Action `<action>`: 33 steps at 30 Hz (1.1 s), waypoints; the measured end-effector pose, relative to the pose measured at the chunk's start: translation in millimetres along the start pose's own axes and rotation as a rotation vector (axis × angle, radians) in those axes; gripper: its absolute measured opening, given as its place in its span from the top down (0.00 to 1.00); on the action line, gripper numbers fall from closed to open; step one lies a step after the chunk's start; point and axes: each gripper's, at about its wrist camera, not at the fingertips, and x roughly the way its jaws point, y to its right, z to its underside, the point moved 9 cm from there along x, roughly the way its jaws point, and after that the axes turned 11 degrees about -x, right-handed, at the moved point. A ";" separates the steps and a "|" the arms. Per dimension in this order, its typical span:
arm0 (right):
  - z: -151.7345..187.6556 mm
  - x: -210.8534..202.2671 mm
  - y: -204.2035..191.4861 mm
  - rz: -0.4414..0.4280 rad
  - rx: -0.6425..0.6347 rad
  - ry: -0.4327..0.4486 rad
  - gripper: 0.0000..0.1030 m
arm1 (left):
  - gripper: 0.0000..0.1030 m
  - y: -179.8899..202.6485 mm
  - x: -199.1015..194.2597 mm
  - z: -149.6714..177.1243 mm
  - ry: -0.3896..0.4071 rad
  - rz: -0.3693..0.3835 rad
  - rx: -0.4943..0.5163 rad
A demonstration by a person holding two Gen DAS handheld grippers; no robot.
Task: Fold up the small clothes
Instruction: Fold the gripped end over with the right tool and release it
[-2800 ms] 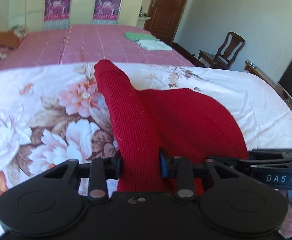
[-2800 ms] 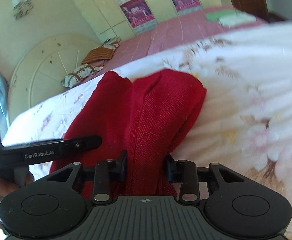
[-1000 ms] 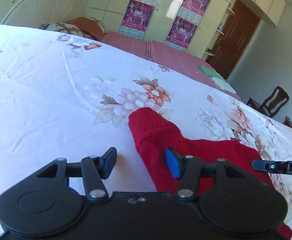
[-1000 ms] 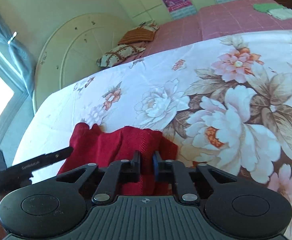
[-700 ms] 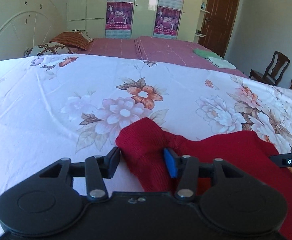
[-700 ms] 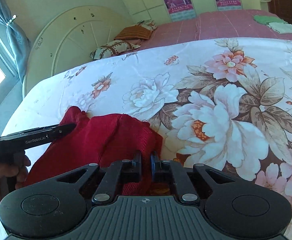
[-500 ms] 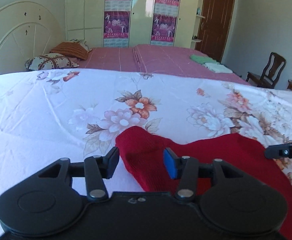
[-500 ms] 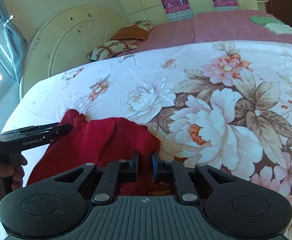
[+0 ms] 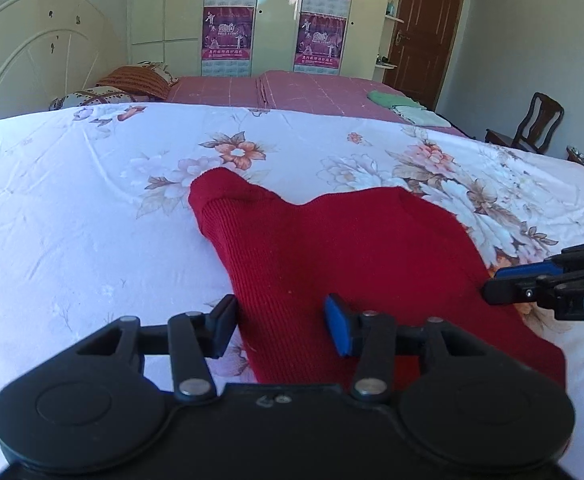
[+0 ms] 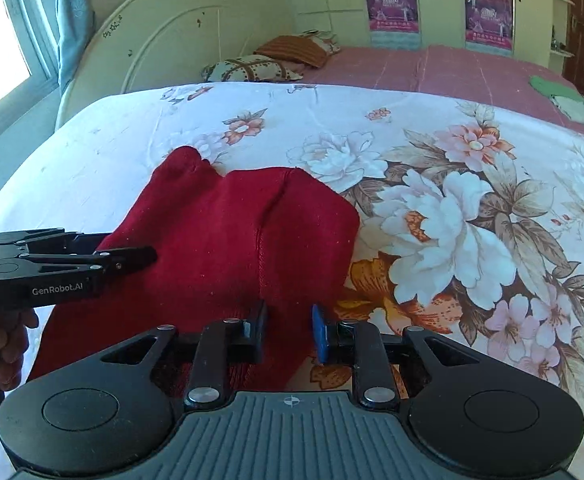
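Observation:
A red knitted garment (image 9: pixel 352 248) lies folded on the floral bedsheet (image 9: pixel 71 220), one rounded sleeve end pointing away at the left. My left gripper (image 9: pixel 279 328) hovers open over the garment's near left edge, the pads clear of the cloth. In the right wrist view the same garment (image 10: pixel 231 240) spreads ahead, and my right gripper (image 10: pixel 287 332) stands slightly parted over its near right corner; cloth lies between the jaws but is not pinched. Each gripper shows in the other's view: the right gripper (image 9: pixel 492 280) and the left gripper (image 10: pixel 131 250).
Behind the floral bed is a pink bed (image 9: pixel 312 92) with folded green and white clothes (image 9: pixel 408 108) and pillows (image 10: pixel 251 68). A wooden chair (image 9: pixel 540 124) and a door stand at the right, a white headboard (image 10: pixel 179 32) and a window at the left.
The right jaws, shut on the red cloth a second ago, have parted and let it go. Both grippers have drawn back and rolled level; the garment now lies flat.

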 end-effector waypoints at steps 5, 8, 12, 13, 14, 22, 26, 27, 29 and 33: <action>-5.6 -52.9 -22.7 -0.017 -0.037 0.078 0.76 | 0.52 -11.5 -54.9 27.2 0.031 0.022 -0.034; 9.9 -66.6 -34.5 -0.038 -0.019 0.068 0.60 | 0.50 -25.1 -67.1 44.3 0.024 0.033 -0.103; 32.8 -58.4 -42.5 -0.053 0.043 0.011 0.60 | 0.49 -27.2 -62.5 48.9 0.013 0.025 -0.123; 38.4 -53.8 -45.5 -0.075 0.069 -0.001 0.60 | 0.49 -25.3 -60.7 48.5 0.011 0.022 -0.118; 41.5 -48.6 -47.5 -0.082 0.081 -0.016 0.60 | 0.49 -23.5 -58.7 48.4 0.008 0.020 -0.116; 55.0 -37.3 -32.8 -0.010 0.064 -0.070 0.96 | 0.48 -6.9 -51.0 59.6 -0.036 0.004 -0.075; 68.3 -28.7 -23.7 0.005 0.102 -0.073 0.96 | 0.42 -7.6 -45.2 62.4 -0.035 -0.011 -0.106; 67.9 -31.0 -23.2 0.003 0.117 -0.073 0.96 | 0.43 -7.1 -46.9 62.0 -0.035 -0.017 -0.104; 62.0 -45.0 -26.0 0.003 0.125 -0.045 0.96 | 0.43 -6.1 -49.7 61.5 -0.033 -0.034 -0.083; 45.6 -78.8 -46.0 0.032 0.030 0.046 0.83 | 0.43 -4.2 -50.9 62.6 -0.029 -0.055 -0.064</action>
